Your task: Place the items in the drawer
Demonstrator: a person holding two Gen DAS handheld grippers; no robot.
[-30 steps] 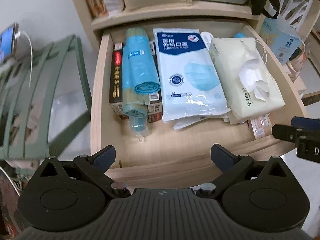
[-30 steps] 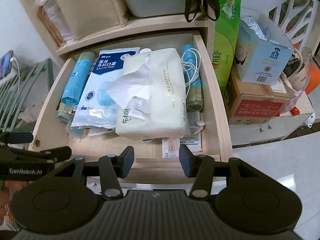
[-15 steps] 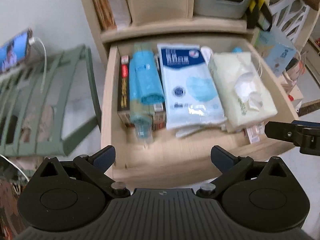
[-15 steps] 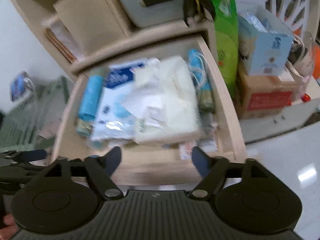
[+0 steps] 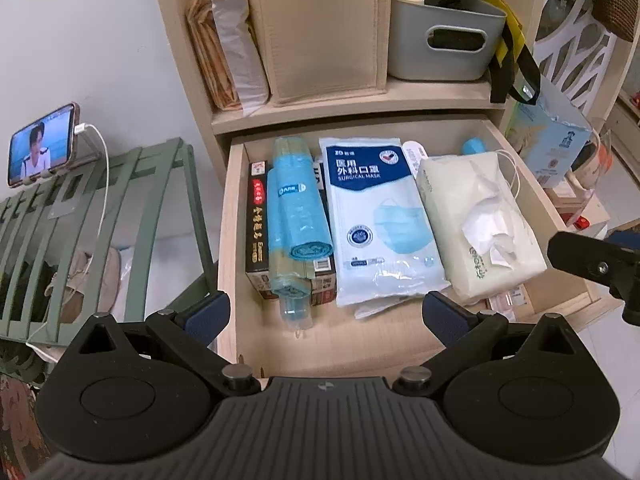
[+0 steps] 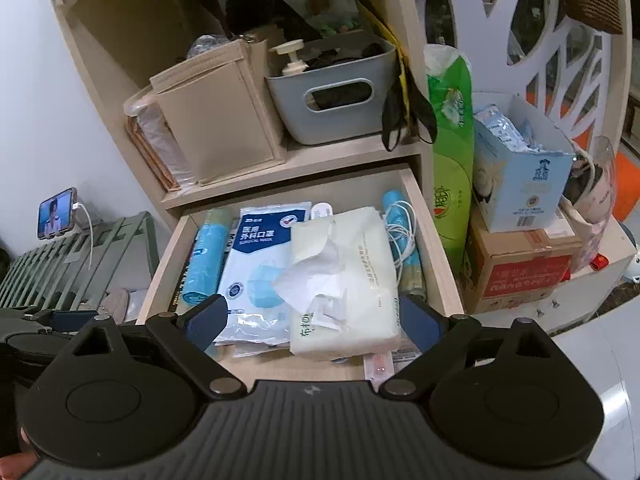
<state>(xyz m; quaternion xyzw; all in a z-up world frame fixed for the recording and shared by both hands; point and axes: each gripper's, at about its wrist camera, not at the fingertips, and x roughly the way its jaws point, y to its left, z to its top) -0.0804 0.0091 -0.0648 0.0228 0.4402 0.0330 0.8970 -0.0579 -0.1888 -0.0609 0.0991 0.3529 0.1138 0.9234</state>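
While the wooden drawer point(image 5: 230, 240) stands pulled out beneath the shelf point(image 5: 352, 100), both claws hang above its front edge with nothing between their fingers. The left claw point(image 5: 326, 318) is spread wide. The right claw point(image 6: 314, 318) has its jaws opening, also empty; in the left wrist view it juts in from the right edge, beside the drawer's right wall.

Inside the drawer, from left to right, lie a black box point(image 5: 258, 224) with red and gold Chinese characters too small to read, a roll of blue bags point(image 5: 294, 208) resting on top of that box, a white and navy pack of masks point(image 5: 378, 220) printed "SURGICAL MASK" under Chinese characters, and a pale soft pack of tissues point(image 6: 352, 280) with a white sheet pulled up through its slot. The tissue pack overlaps the mask pack's right edge. Along the right wall sit a coiled white cable point(image 6: 402, 236) and a second blue roll point(image 6: 408, 256).

On the shelf above stand a beige fabric organiser point(image 5: 324, 28) and a grey plastic bin point(image 5: 444, 40) holding a pump bottle. Left of the drawer, a phone point(image 5: 42, 144) on a stand shows a video, perched on a green slatted rack point(image 5: 80, 216). Right of the drawer, a green tissue bag point(image 6: 450, 160) leans beside a pale blue carton point(image 6: 524, 184) stacked on a cardboard box point(image 6: 524, 276) with a red label.
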